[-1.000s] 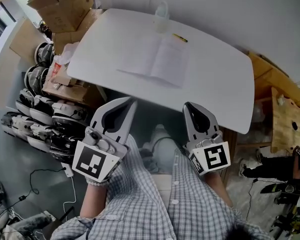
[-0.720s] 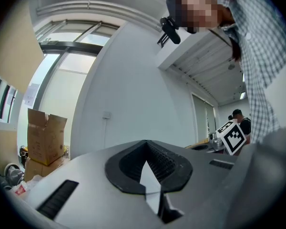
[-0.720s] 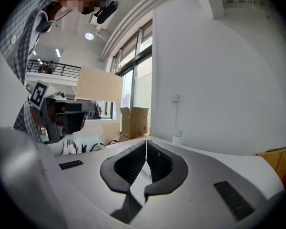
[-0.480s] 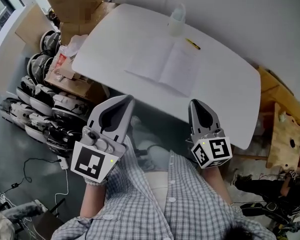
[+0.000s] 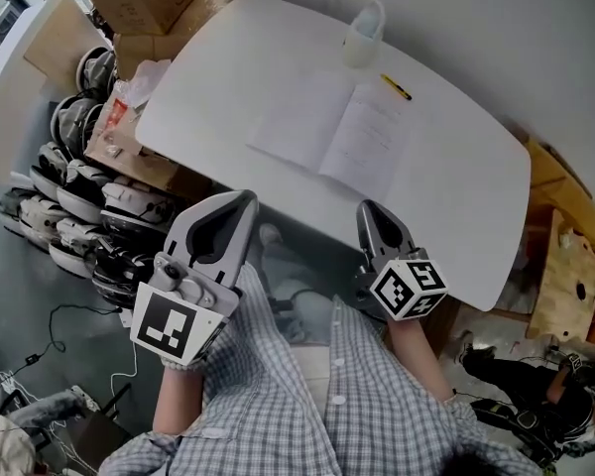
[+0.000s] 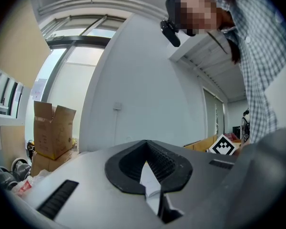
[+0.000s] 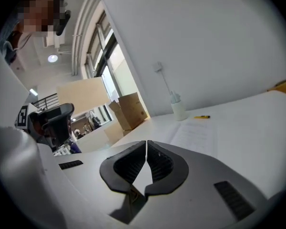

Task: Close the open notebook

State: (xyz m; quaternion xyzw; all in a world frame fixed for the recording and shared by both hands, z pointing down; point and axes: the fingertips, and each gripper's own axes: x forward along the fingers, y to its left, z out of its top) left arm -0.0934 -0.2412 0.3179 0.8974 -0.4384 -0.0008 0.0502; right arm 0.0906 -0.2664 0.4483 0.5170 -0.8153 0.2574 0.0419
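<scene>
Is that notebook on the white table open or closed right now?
Open: the notebook lies flat, both pages spread either side of a centre crease.

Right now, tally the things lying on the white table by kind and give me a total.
notebook: 1
pen: 1
bottle: 1
Total: 3

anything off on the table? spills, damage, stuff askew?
Nothing stands out. The notebook lies open and flat on the table, the pen lies apart beyond it, and the bottle stands upright, no spill. The left gripper and right gripper are shut and empty.
</scene>
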